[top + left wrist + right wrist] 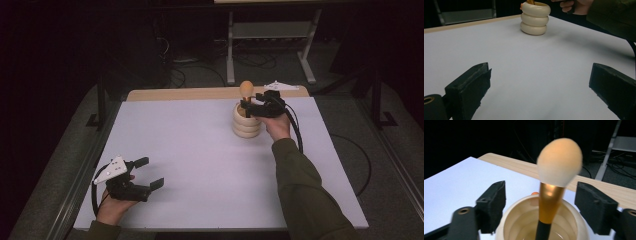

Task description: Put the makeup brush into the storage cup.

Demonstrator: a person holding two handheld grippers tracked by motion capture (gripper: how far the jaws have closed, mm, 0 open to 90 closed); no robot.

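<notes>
Right gripper view looks along the right gripper, whose two black jaws stand apart on either side of a makeup brush, touching nothing. The brush stands upright, bristles up, in a cream ribbed holder: a soft peach-coloured head over a gold ferrule, with a dark handle going down into the cup.

From the high view the holder sits on the white mat toward the far side, right of centre, with the right gripper level with its rim and the brush head rising above it.

The brush is likely very light and stiff along the handle, while the head will crush and splay if pinched. The gold ferrule looks smooth and may slip, so the sounder hold is probably just below it on the dark handle, or low on the ferrule, then a straight lift so the light holder is not tipped.

The left gripper rests near the front left corner, jaws spread wide and empty, well apart from the holder
</notes>
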